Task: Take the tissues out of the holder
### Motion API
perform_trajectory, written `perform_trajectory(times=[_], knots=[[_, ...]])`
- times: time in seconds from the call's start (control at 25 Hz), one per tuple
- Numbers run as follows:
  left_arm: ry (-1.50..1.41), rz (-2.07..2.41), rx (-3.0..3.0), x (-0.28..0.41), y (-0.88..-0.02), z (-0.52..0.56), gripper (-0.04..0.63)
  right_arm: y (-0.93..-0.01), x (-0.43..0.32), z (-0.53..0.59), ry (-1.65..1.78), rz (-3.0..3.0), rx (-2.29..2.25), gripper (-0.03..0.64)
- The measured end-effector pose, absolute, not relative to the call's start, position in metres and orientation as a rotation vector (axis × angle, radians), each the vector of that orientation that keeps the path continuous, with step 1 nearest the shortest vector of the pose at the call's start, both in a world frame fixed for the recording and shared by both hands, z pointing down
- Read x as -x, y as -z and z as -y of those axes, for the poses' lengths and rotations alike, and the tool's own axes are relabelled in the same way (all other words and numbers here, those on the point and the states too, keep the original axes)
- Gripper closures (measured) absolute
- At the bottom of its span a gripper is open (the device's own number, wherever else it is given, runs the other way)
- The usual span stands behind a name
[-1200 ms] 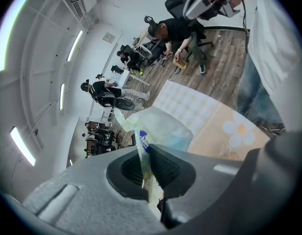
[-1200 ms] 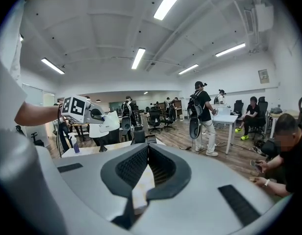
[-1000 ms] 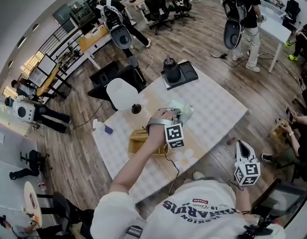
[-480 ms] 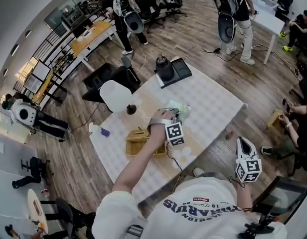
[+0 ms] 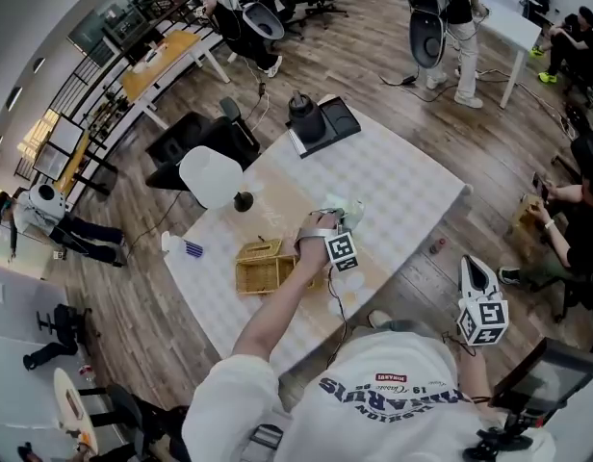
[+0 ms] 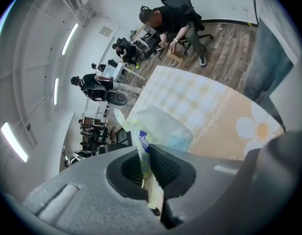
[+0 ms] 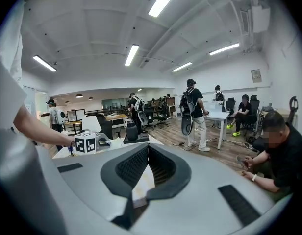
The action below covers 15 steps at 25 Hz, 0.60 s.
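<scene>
A wicker tissue holder (image 5: 261, 266) stands on the patterned table (image 5: 402, 186). To its right my left gripper (image 5: 333, 219) holds a pale green tissue pack (image 5: 348, 211) above the cloth, clear of the holder. In the left gripper view the jaws (image 6: 141, 150) are shut on the pack's thin plastic edge, and the pack (image 6: 163, 126) hangs beyond them over the table. My right gripper (image 5: 473, 268) hangs off the table's right side, away from everything. Its jaws (image 7: 147, 153) meet at the tips with nothing between them.
A white lamp (image 5: 210, 176) stands behind the holder. A black jug (image 5: 301, 119) sits on a black tray (image 5: 333, 121) at the table's far end. A small blue-striped item (image 5: 189, 248) lies at the left edge. People, chairs and desks surround the table.
The head view has shifted. My left gripper has carried the tissue pack a little to the right, away from the holder. The right gripper has stayed beside the table.
</scene>
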<state>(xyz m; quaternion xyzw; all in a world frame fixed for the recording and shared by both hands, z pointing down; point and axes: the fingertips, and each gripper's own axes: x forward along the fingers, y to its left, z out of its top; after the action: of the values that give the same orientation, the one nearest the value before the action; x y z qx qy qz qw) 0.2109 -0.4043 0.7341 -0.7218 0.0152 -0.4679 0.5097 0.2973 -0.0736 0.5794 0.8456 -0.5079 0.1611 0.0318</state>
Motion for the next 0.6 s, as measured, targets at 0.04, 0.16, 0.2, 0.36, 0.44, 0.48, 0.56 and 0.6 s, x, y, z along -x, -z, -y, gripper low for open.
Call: perform_trajectory(times=[0.04,0.16,0.2,0.36,0.44,0.48,0.56,0.6], knots=[[1.141,-0.035,1.737,-0.211,-0.746,0.405,0.594,-0.578,-0.298,0.072,-0.498,1.554,-2.605,0.608],[1.185,-0.036,1.733,-0.207,-0.779,0.406,0.594,-0.574,-0.300,0.067,-0.498,1.530,-2.608,0.609],[1.202,-0.035,1.734,-0.205,-0.791,0.407,0.594,-0.574,-0.300,0.067,-0.500,1.525,-2.608,0.609],[1.288,-0.008,1.728,-0.195,-0.839,0.405,0.594,-0.577,-0.300,0.066,-0.513,1.515,-2.601,0.609],[1.318,-0.005,1.731,-0.189,-0.858,0.402,0.594,-0.577,-0.299,0.066,-0.513,1.513,-2.601,0.609],[1.326,-0.006,1.733,-0.186,-0.864,0.399,0.594,-0.577,-0.298,0.065,-0.513,1.512,-2.600,0.609],[1.326,-0.011,1.735,-0.180,-0.872,0.390,0.594,-0.574,-0.297,0.061,-0.517,1.509,-2.596,0.609],[1.323,-0.016,1.737,-0.177,-0.875,0.387,0.594,-0.573,-0.296,0.060,-0.518,1.508,-2.593,0.609]])
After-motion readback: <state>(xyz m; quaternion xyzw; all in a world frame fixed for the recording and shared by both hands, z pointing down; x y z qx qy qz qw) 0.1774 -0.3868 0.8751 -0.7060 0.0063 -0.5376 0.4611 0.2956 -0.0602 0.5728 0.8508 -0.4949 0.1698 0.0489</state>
